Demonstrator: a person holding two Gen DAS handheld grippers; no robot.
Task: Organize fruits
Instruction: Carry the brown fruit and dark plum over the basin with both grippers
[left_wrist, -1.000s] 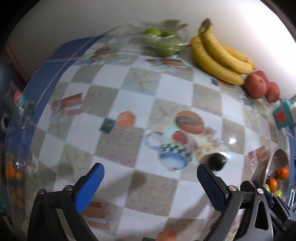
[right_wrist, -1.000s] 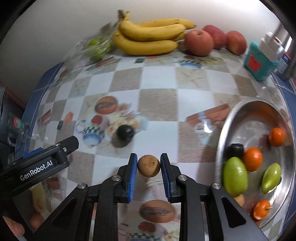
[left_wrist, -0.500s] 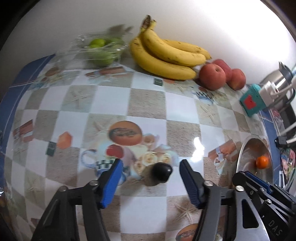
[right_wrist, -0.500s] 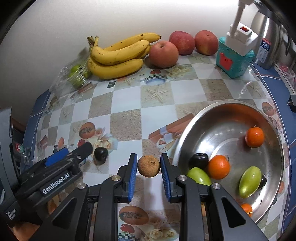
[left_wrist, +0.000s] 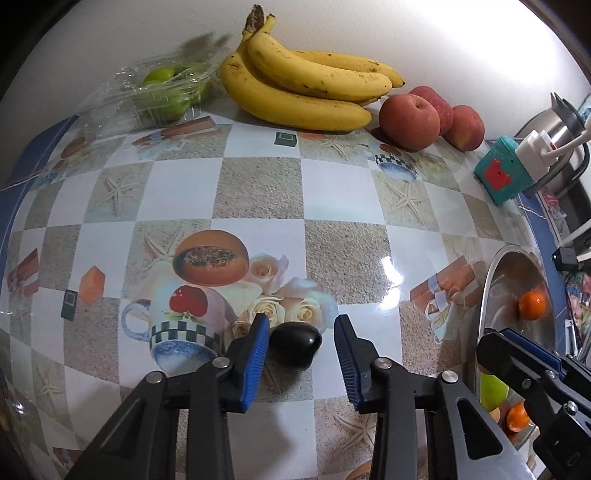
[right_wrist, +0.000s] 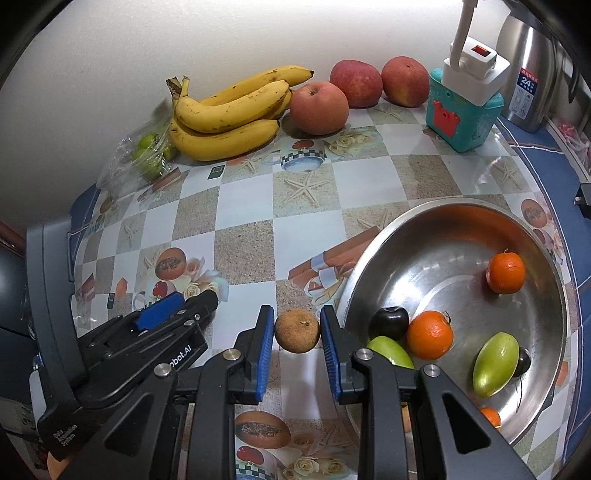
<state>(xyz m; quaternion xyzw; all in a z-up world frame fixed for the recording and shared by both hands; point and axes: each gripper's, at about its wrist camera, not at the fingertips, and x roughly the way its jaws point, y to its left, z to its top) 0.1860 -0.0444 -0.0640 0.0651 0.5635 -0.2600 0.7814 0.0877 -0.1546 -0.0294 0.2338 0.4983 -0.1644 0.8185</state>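
Tongs on your left (left_wrist: 299, 349) were closing around the dark fruit (left_wrist: 294, 344) on the worktop (left_wrist: 258, 192), your right tongs (right_wrist: 297, 332) clenched a brown fruit (right_wrist: 297, 331) beside the steel bowl (right_wrist: 373, 258), so next you needed to finish that pinch and drop both in

Left gripper (left_wrist: 301, 341) angled steeply down, fingers closing (gap remains on one side), right gripper (right_wrist: 297, 330) clamped shut.

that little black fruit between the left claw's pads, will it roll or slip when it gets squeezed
Probably a bit of both. The black fruit looks rounded and lies loose on the glossy tablecloth, so an off-centre squeeze could send it rolling. Its shiny skin suggests it may slide on the pads. The left claw is closing around it, one pad near it, the other still apart.
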